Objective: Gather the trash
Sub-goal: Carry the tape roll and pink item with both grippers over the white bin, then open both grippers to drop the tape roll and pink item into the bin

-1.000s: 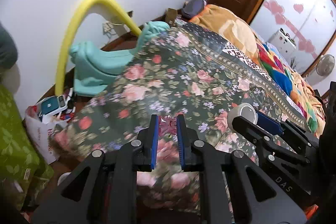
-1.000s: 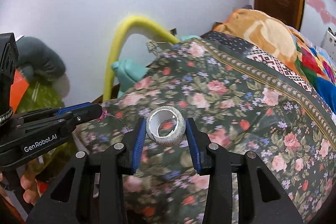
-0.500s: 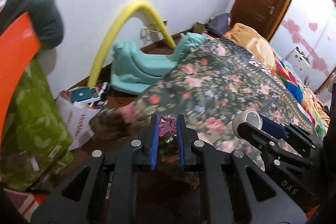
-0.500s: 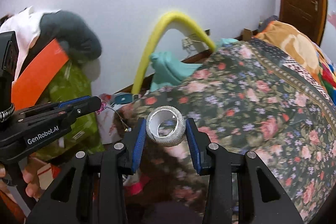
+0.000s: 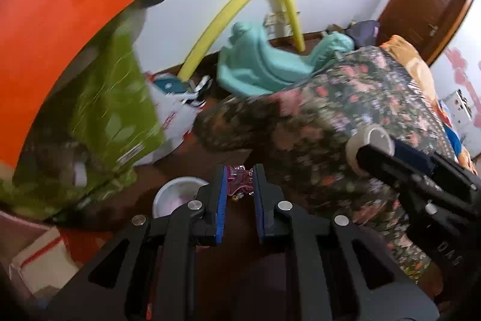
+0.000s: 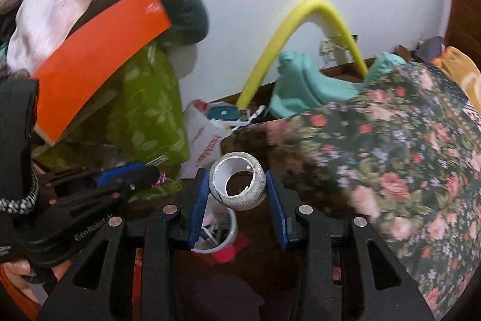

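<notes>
Tape roll [image 6: 237, 185] clamped in right gripper [image 6: 237, 194] above white bin [image 6: 221, 233].

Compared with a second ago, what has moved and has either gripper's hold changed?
Both grippers swung off the floral bedspread toward the floor, where a white bin now shows. Holds unchanged: left gripper on the pink wrapper, right gripper on the tape roll.
</notes>
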The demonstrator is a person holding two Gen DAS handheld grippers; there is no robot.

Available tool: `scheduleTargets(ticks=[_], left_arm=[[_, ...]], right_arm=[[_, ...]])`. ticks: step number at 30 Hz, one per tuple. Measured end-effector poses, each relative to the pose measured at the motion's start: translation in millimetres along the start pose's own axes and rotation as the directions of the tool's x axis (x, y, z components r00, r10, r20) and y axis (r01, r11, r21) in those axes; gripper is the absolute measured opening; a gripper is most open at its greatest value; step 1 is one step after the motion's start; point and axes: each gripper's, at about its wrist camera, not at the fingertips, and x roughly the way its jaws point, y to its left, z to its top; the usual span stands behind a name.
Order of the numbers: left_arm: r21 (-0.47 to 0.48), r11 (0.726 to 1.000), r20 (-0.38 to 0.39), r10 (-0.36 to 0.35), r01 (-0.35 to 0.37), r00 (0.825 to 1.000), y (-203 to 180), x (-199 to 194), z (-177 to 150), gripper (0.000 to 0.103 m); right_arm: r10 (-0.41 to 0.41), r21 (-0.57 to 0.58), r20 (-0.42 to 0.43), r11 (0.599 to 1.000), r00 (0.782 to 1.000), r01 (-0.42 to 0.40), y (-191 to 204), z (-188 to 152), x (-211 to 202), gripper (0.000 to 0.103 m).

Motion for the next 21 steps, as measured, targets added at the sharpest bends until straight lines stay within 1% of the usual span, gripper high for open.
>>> scheduleTargets(ticks=[3,7,13,15,21], left_arm=[[-0.038,0.999,-0.026,0.013,-0.014,1.000,19,7,-9,0.015],[-0.082,0.996,-0.066,0.031,-0.037,0.997,42,24,-19,0.015],[-0.131,0.990,-0.127,0.039,-0.055,0.991,67,49,-29,0.015],[-0.109,0.991,-0.139,0.061,-0.077,0.988,69,57,-30,0.015],[-0.120,0.989,-0.186,0.061,-0.084,0.981,81,77,-36,0.015]], right_arm=[[0.018,-0.030,-0.031,0.999,0.999,-0.019,17,0,15,0.035],[0.057,-0.056,-0.099,0.996,0.993,-0.063,35,1,42,0.035],[0.074,-0.091,-0.171,0.992,0.983,-0.091,55,-1,75,0.035],[0.081,-0.096,-0.193,0.990,0.978,-0.101,60,0,85,0.036],[0.089,-0.088,-0.263,0.989,0.961,-0.115,66,1,114,0.036]])
